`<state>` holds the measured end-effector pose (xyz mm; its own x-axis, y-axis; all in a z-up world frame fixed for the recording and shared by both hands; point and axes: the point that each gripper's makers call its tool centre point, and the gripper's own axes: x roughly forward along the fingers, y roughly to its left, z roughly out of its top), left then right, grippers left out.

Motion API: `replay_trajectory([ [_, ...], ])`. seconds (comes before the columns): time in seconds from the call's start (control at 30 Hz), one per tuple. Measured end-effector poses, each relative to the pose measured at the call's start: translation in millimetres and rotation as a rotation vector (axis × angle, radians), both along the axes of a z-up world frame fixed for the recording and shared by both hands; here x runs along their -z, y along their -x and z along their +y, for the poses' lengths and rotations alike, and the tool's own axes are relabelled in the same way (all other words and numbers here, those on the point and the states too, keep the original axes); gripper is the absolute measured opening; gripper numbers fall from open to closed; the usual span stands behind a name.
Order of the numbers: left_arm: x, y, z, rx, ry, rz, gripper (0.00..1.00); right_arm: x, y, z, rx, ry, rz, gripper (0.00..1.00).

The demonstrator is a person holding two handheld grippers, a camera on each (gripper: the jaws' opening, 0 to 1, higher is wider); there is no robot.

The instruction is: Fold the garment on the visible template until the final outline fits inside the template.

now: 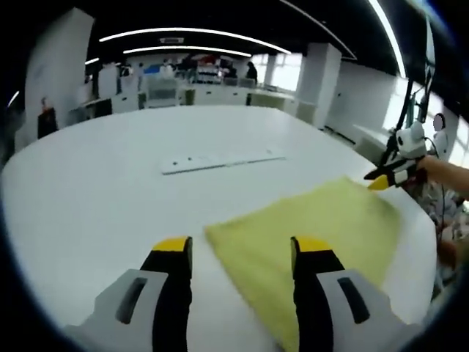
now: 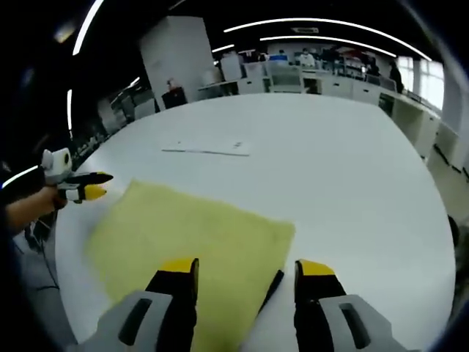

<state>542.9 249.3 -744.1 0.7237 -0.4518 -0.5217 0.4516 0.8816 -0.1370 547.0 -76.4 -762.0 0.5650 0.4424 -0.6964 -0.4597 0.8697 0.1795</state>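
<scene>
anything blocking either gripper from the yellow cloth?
Nothing visible. The yellow cloth lies flat on the white table, and the left gripper and right gripper both stand open right at its edges. The white strip lies beyond it.

Open office under strip lights

White worktop (image 1: 110, 191); desks (image 2: 330, 82) behind; white pillar (image 2: 179, 55); bright windows (image 1: 289, 72); curved ceiling lights (image 1: 190, 33) on dark ceiling.

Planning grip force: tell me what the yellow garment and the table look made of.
Yellow garment: soft, matte, fuzzy-looking fabric, possibly fleece or terry; it lies limp and flat. Table: smooth white top with faint sheen, likely laminate; the exact material is unclear.
</scene>
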Motion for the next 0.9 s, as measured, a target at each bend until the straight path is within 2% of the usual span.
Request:
replay_trajectory([
  [0.3, -1.1, 37.1, -7.3, 0.057, 0.03, 0.003, 0.6, -10.9, 40.8, 0.0, -0.089, 0.002, 0.006, 0.49],
  [0.63, 6.5, 82.1, -8.0, 0.101, 0.032, 0.042, 0.55, -5.3, 82.2, -5.8, -0.134, 0.01, 0.026, 0.45],
  [0.9, 13.8, 102.1, -7.1, 0.092, 0.041, 0.057, 0.53, 1.5, 113.5, -10.6, -0.138, -0.014, 0.05, 0.4],
])
